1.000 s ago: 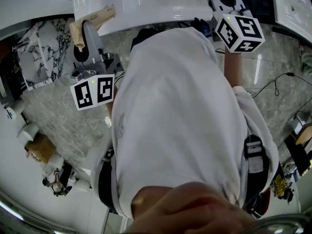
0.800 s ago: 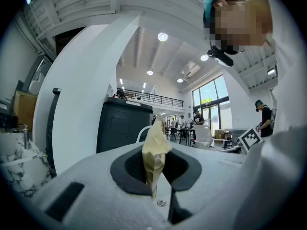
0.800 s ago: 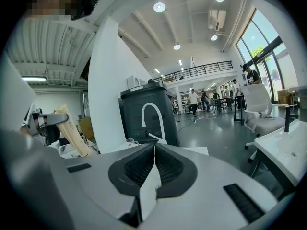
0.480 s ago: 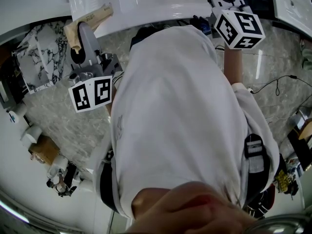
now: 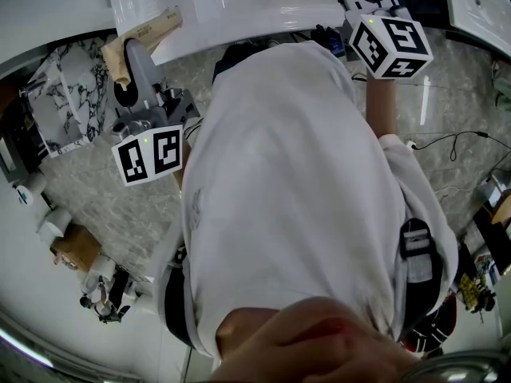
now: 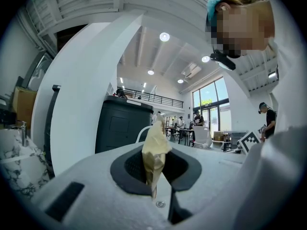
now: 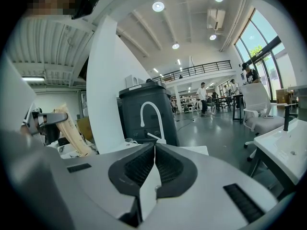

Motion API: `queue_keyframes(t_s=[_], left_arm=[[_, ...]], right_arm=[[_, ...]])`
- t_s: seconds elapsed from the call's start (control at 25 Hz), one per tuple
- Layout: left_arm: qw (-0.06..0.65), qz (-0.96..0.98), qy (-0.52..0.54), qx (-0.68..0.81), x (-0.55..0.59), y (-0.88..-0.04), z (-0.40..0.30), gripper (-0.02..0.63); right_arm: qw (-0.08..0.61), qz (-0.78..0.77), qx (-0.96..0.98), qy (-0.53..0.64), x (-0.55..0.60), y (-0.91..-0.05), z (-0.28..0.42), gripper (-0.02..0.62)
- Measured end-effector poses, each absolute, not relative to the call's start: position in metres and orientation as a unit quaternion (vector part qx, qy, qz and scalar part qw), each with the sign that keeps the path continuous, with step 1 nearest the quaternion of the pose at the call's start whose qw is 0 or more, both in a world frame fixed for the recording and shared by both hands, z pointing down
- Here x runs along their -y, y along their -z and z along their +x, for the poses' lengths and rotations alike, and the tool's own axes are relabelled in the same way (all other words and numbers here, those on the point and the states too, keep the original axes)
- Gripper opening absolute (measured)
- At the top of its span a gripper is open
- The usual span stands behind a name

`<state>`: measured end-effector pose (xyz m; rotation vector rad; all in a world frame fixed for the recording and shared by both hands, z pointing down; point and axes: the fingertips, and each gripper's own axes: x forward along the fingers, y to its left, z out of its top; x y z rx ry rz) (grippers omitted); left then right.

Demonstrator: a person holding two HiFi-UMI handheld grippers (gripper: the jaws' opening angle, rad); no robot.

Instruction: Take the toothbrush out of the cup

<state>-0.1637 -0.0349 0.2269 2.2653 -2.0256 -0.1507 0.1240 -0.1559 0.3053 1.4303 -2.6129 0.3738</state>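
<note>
Most done, likely | left tongs [image 6: 154,169] pinching paper-wrapped toothbrush [image 6: 155,145], aloft by bench [image 5: 239,6] edge | no cup in view | right tongs [image 7: 154,164] pressed together, empty | remaining: setting down

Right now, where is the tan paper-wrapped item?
The tan paper-wrapped item is clamped in the left gripper, at the head view's upper left, its far end overlapping the white counter.

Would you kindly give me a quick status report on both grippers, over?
Left gripper shut on toothbrush, paper-wrapped. Right gripper shut, empty. Toothbrush in open air, nothing seen blocking.
</note>
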Motion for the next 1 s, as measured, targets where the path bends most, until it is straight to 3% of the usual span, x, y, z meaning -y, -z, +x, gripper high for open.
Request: queue_keyframes(t_s=[1.0], left_arm=[[0.057,0.747,0.056,0.66,0.0343,-0.231,-0.1678,0.038]], right_arm=[[0.073,0.476,0.868,-0.123,0.1529,-0.3063,0.1205,0.015]])
